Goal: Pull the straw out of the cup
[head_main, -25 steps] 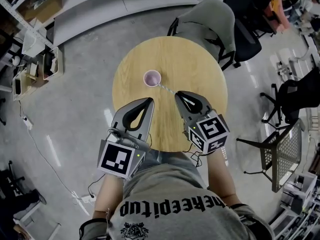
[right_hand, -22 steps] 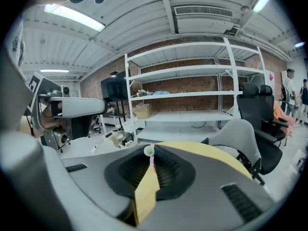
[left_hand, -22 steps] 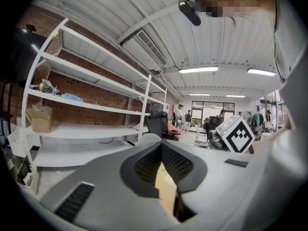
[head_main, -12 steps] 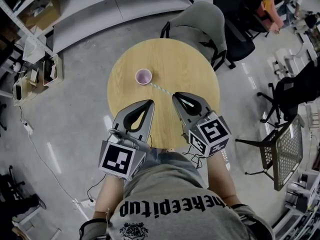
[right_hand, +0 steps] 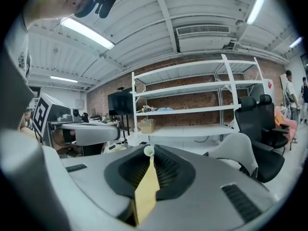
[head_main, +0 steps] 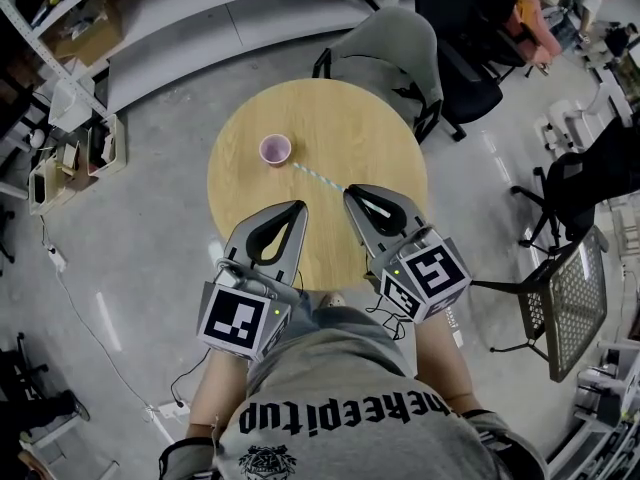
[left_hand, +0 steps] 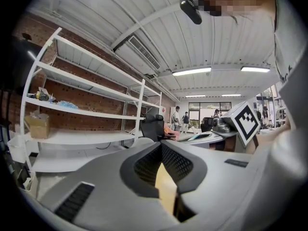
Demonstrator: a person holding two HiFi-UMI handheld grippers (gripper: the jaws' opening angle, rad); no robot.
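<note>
A small pink cup (head_main: 275, 149) stands upright on the round wooden table (head_main: 370, 128), left of its middle. A thin pale straw (head_main: 318, 177) slants from the cup's near rim to my right gripper (head_main: 349, 194), which is shut on its near end. In the right gripper view the straw's tip (right_hand: 149, 150) pokes out between the closed jaw tips. I cannot tell whether the straw's far end is still inside the cup. My left gripper (head_main: 298, 209) hovers over the table's near edge, jaws together and empty, apart from the cup.
A grey chair (head_main: 402, 46) stands at the table's far side, with black office chairs (head_main: 470, 58) beyond it. White shelving (head_main: 180, 28) runs along the far left. A mesh chair (head_main: 568, 303) stands at the right. People (left_hand: 180, 117) stand far off.
More of the straw now shows between the cup and my right gripper. The cup and table have drifted left and farther from both grippers in the head view.
</note>
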